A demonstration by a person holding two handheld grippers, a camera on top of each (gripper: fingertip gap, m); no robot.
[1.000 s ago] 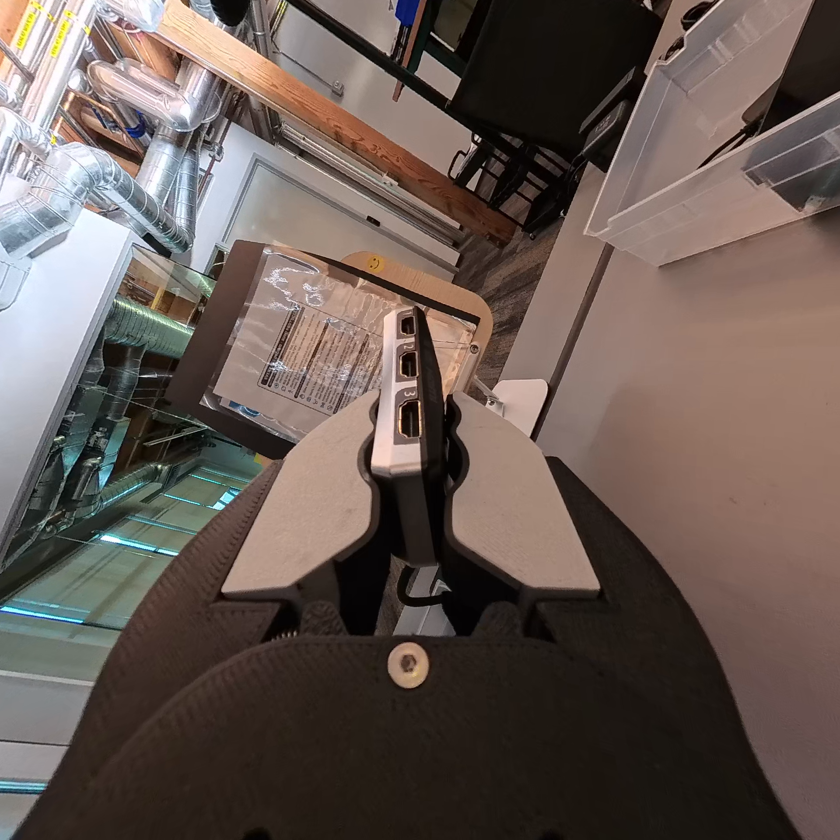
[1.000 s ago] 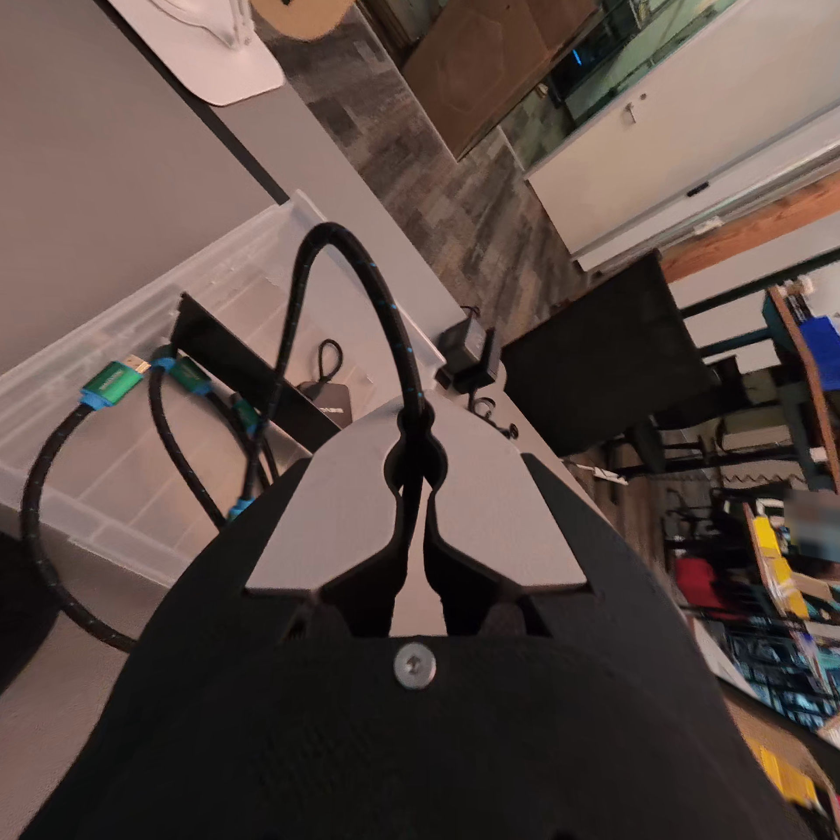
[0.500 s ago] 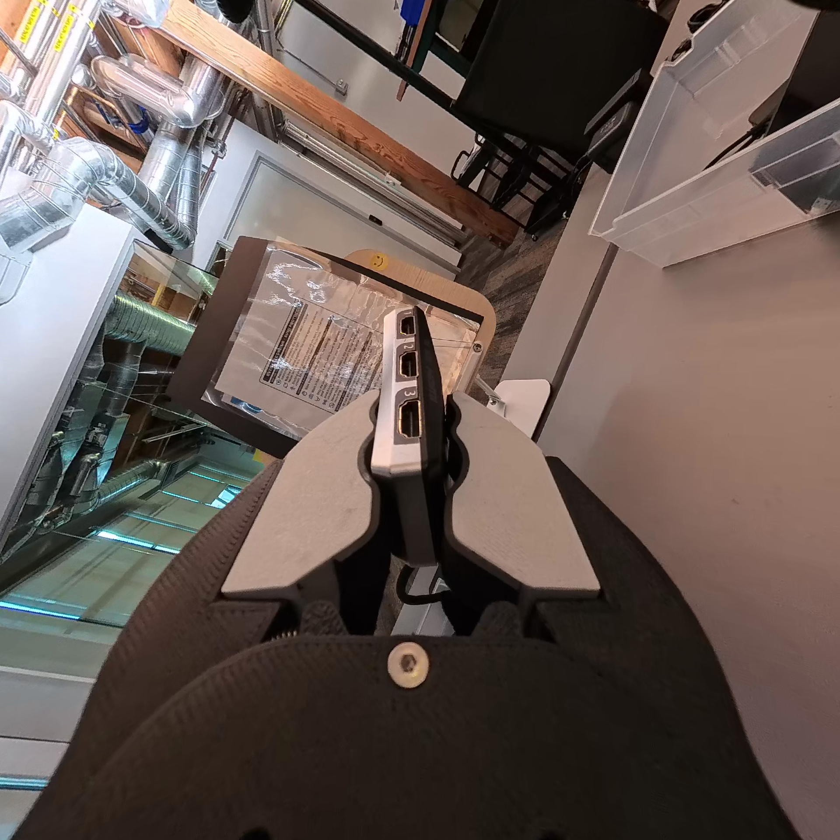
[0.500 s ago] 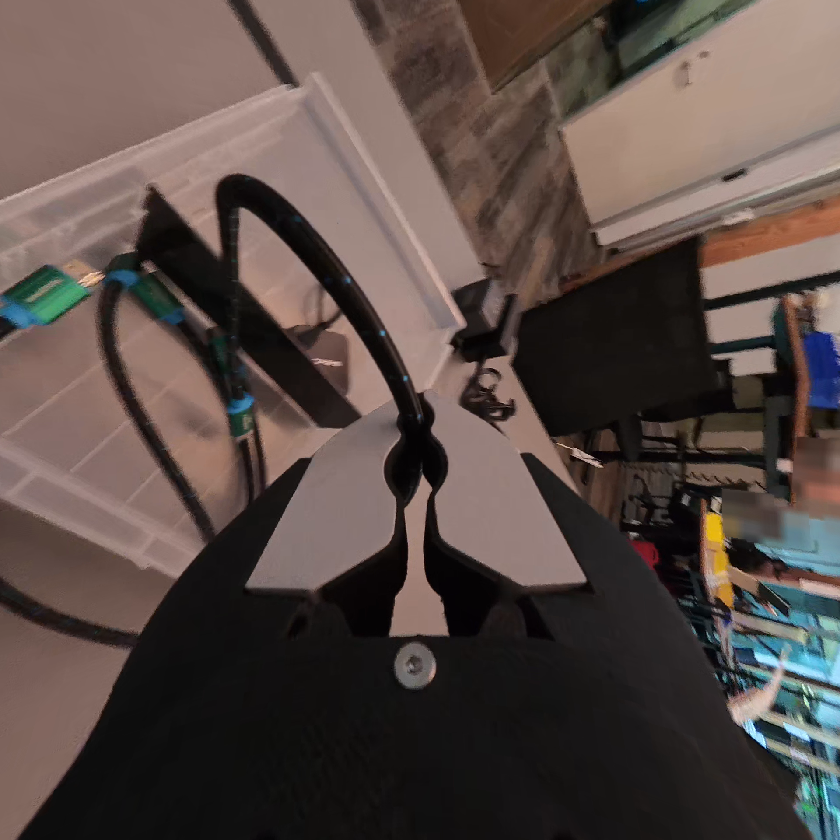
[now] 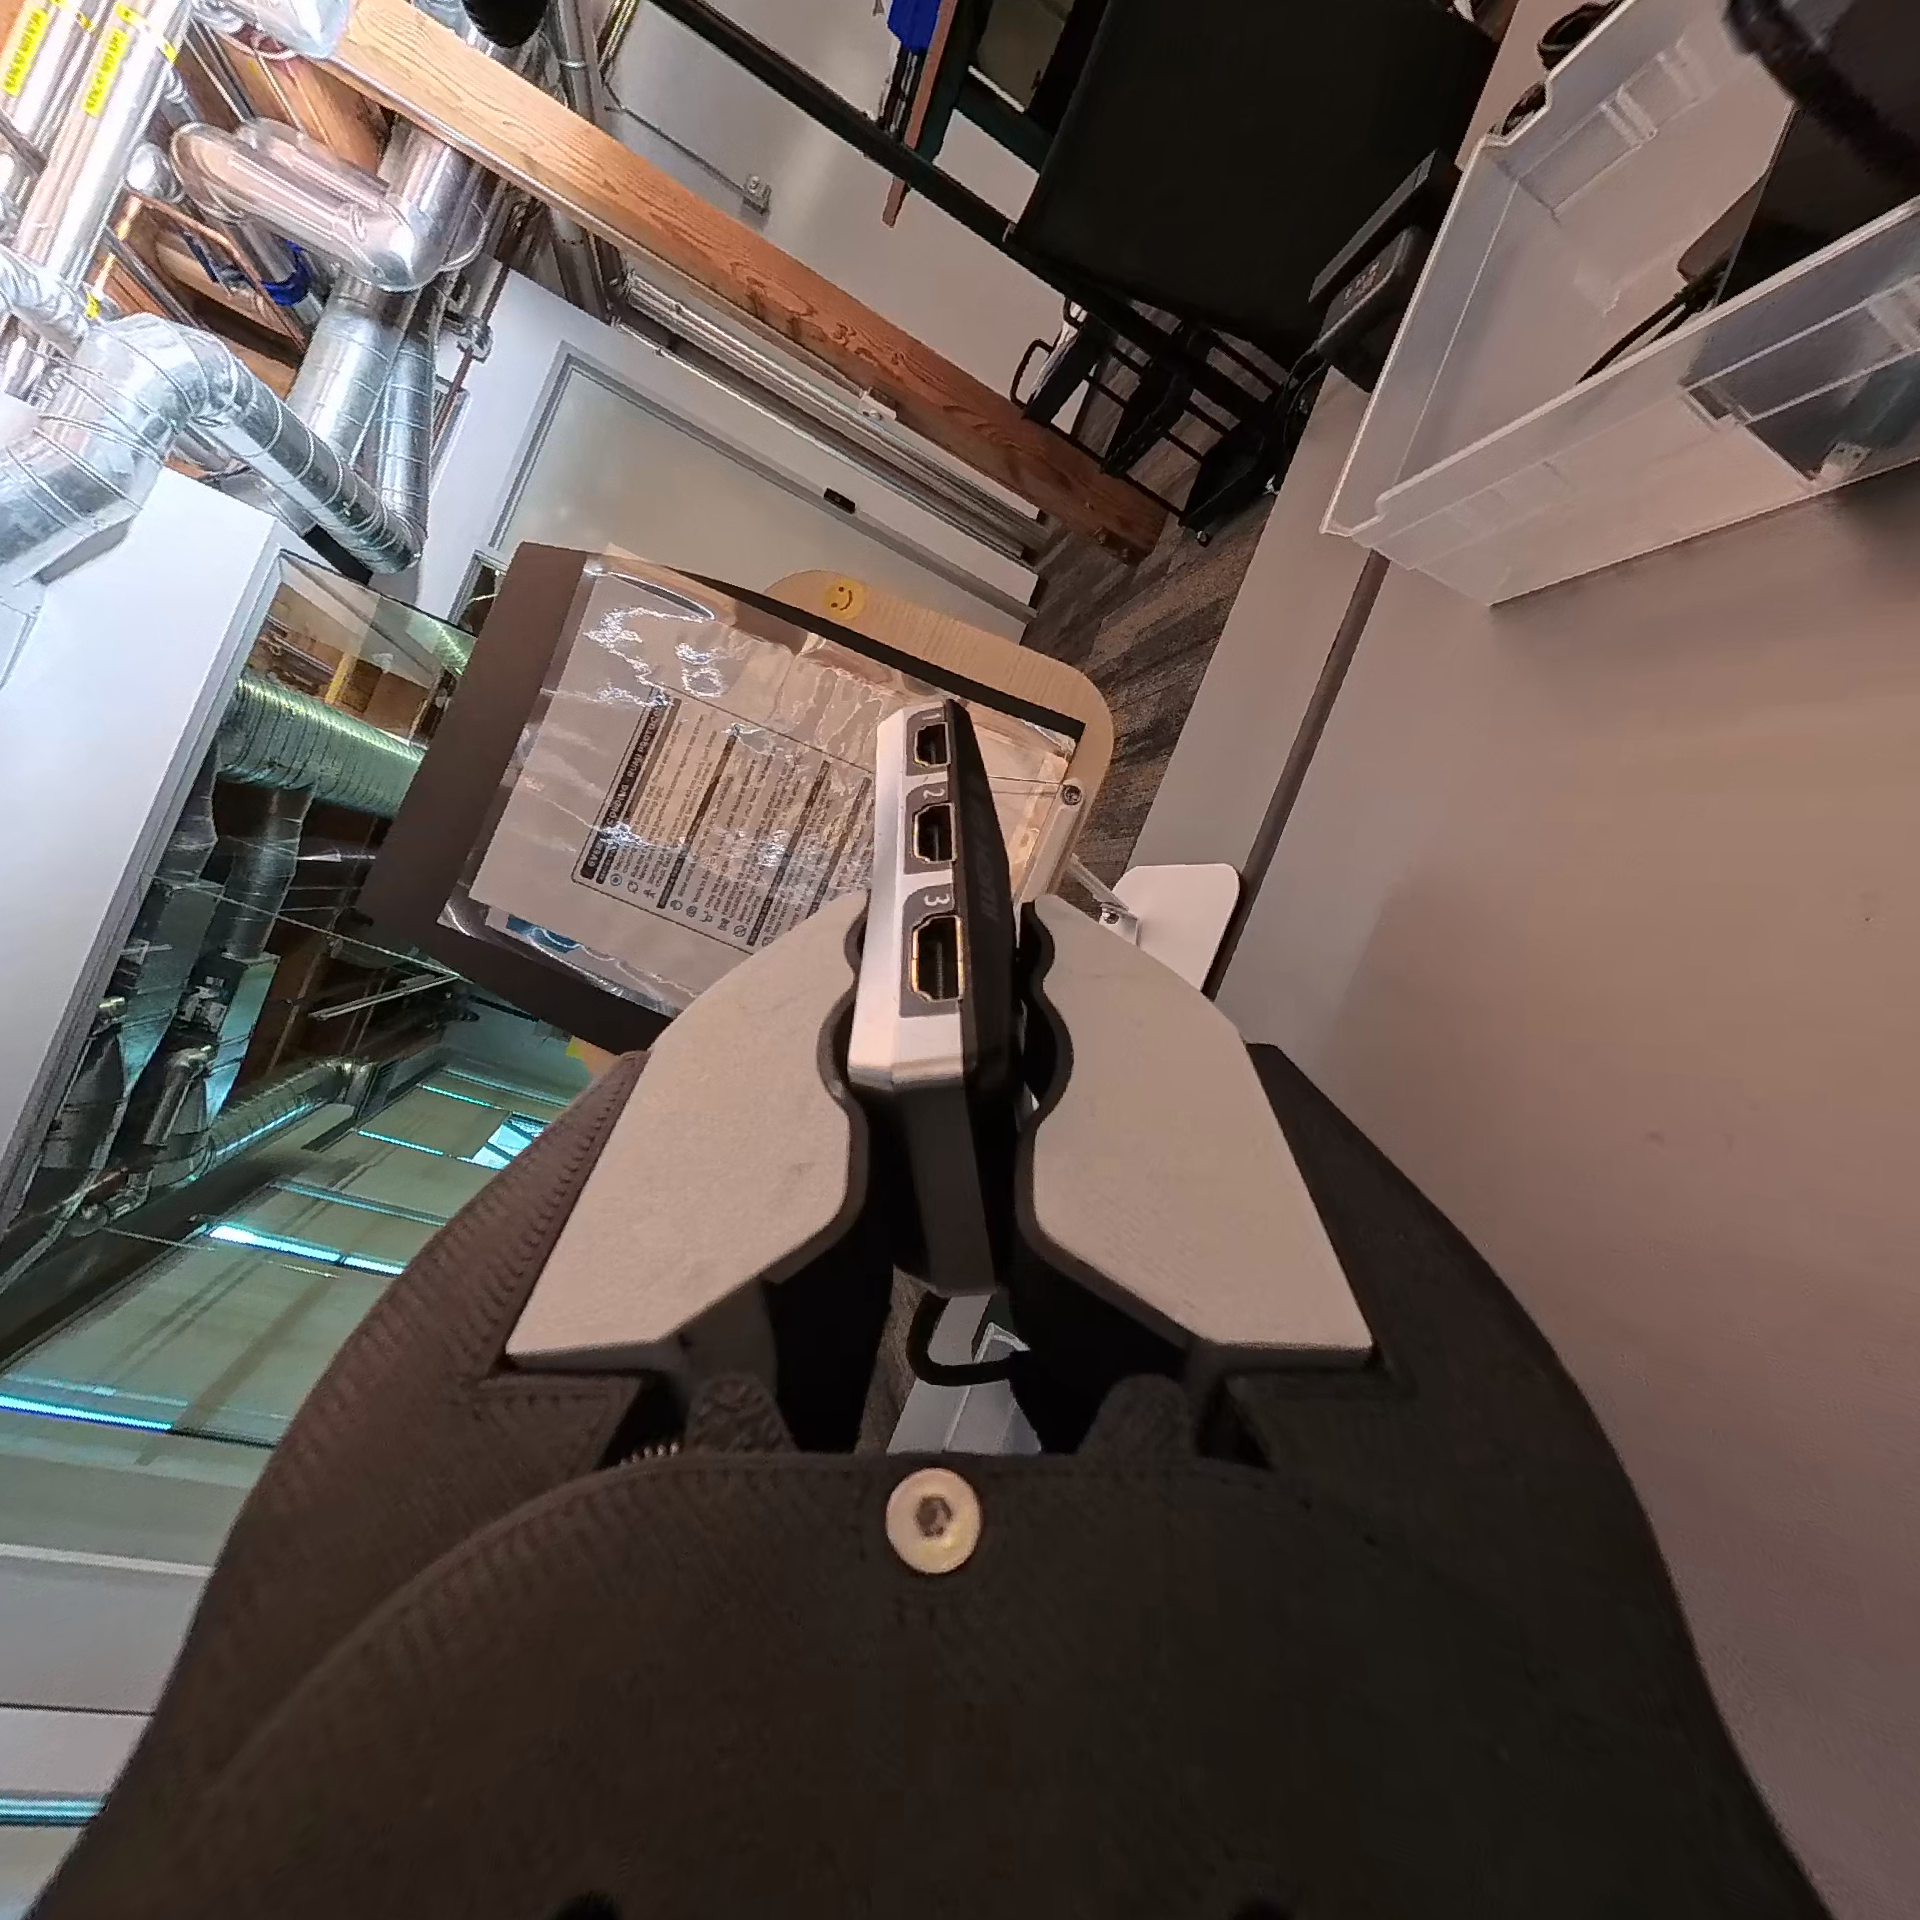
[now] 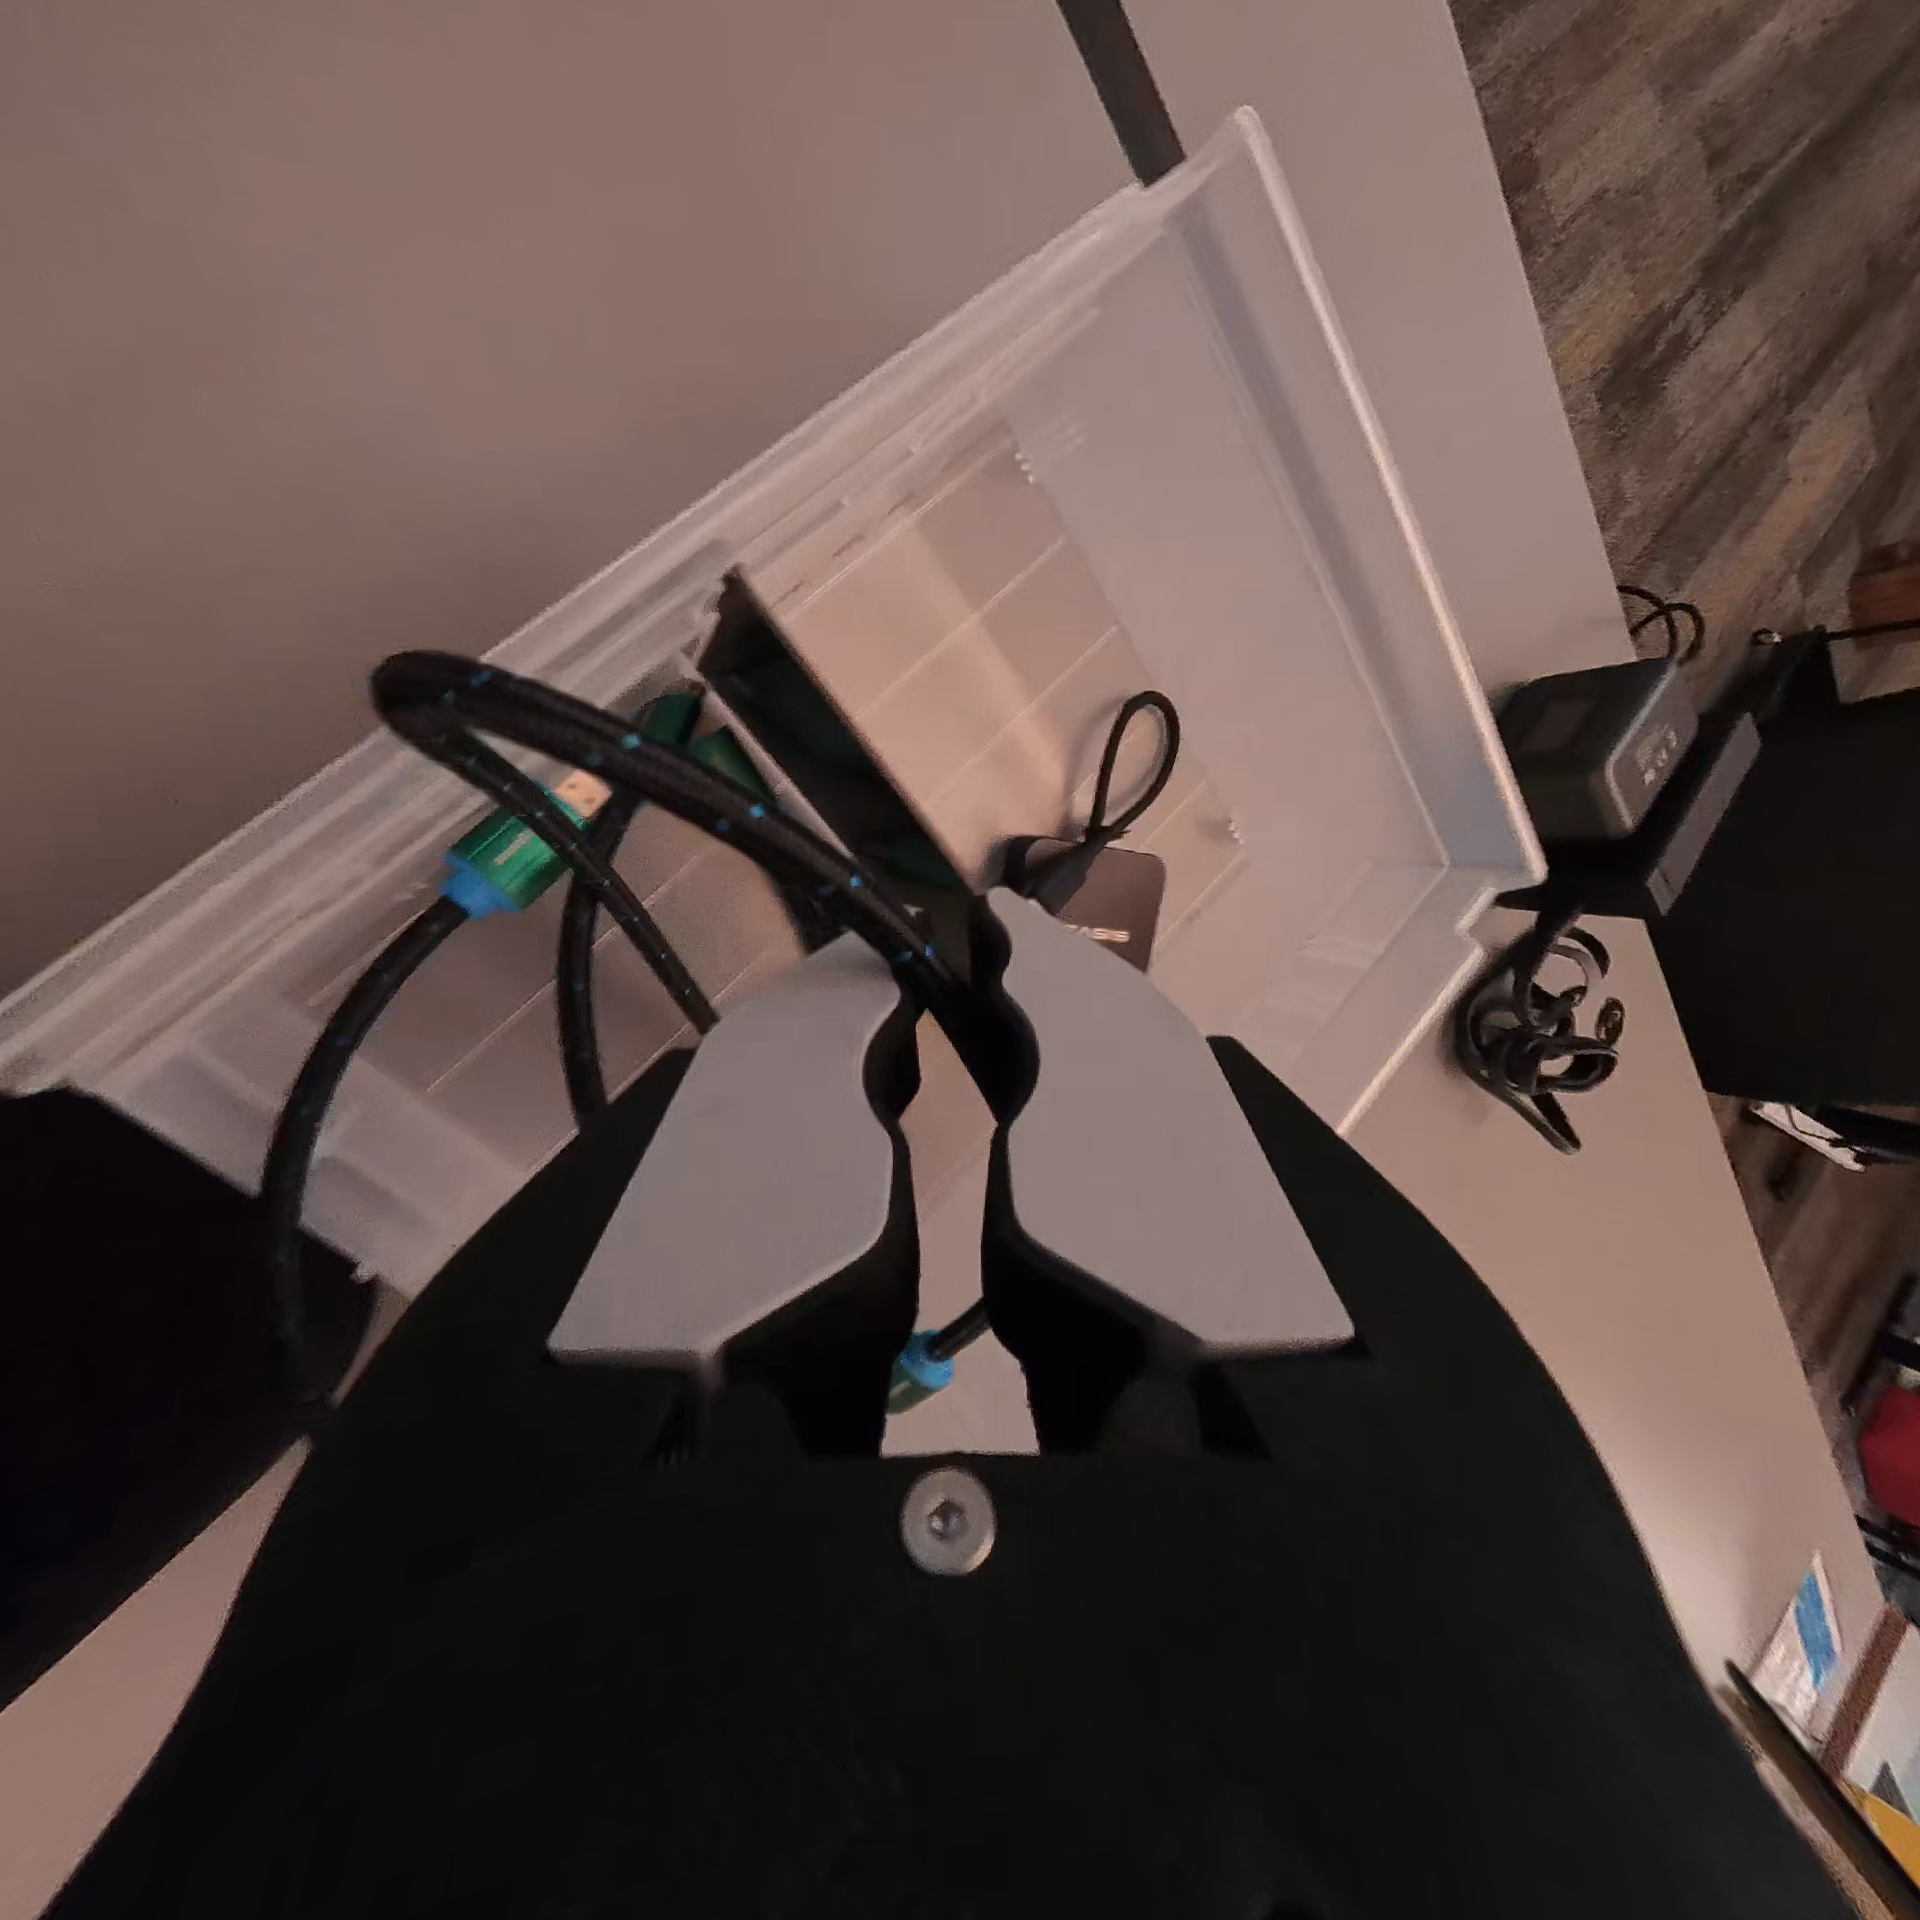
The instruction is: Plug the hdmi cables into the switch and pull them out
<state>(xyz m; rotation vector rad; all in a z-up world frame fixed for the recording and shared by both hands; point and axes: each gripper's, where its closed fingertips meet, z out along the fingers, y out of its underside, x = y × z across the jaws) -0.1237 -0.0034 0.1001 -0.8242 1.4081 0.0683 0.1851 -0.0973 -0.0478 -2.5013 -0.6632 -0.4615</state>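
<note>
Left tongs [image 5: 940, 997] clamped on the HDMI switch [image 5: 928, 925], held edge-up off the grey worktop [image 5: 1621, 935] with three empty ports showing. Right tongs [image 6: 945, 977] parted slightly, braided black cable [image 6: 665, 774] passing loosely through the gap, touching the right finger [image 6: 1132, 1143]. Behind the tongs, a clear bin [image 6: 1340, 499]; over its near wall, a green-shelled plug [image 6: 520, 847] on a second cable loop.

Ahead of me, silver ribbed ducts [image 5: 156, 436] under a wooden beam [image 5: 748, 281]; grey-brown plank floor [image 6: 1704, 260]; pale grey tabletop [image 5: 1621, 935].
</note>
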